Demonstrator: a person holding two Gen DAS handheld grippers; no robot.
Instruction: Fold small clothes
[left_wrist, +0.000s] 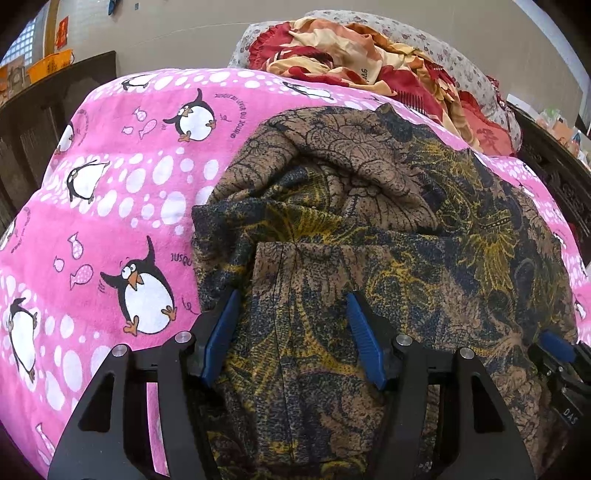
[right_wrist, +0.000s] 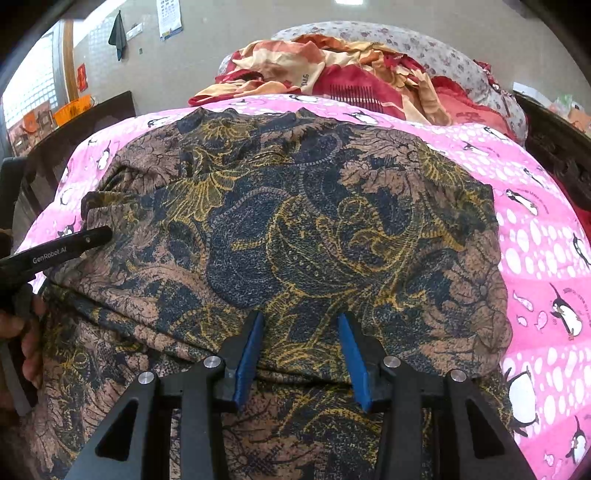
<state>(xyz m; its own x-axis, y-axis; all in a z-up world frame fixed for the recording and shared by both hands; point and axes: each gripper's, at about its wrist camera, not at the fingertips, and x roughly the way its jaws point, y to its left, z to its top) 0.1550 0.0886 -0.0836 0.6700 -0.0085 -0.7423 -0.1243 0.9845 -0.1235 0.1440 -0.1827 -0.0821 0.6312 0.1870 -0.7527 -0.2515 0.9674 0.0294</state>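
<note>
Patterned garment (right_wrist: 295, 229), brown/navy w/ yellow print, is lying on a pink penguin blanket (left_wrist: 110, 206) covering the bed. Left side is lying bunched and folded over; right side is lying flatter.

Left gripper (left_wrist: 291, 306) is hovering over the garment's near left part, jaws spread, a raised fold of cloth sitting between them; pads are not pressing on it.

Right gripper (right_wrist: 301, 321) is pointing down at the garment's near middle, jaws spread approx. halfway, nothing pinched.

Red/cream floral bedding (right_wrist: 332, 74) is lying heaped at the far end, against a grey flowered pillow (right_wrist: 424, 48).
</note>
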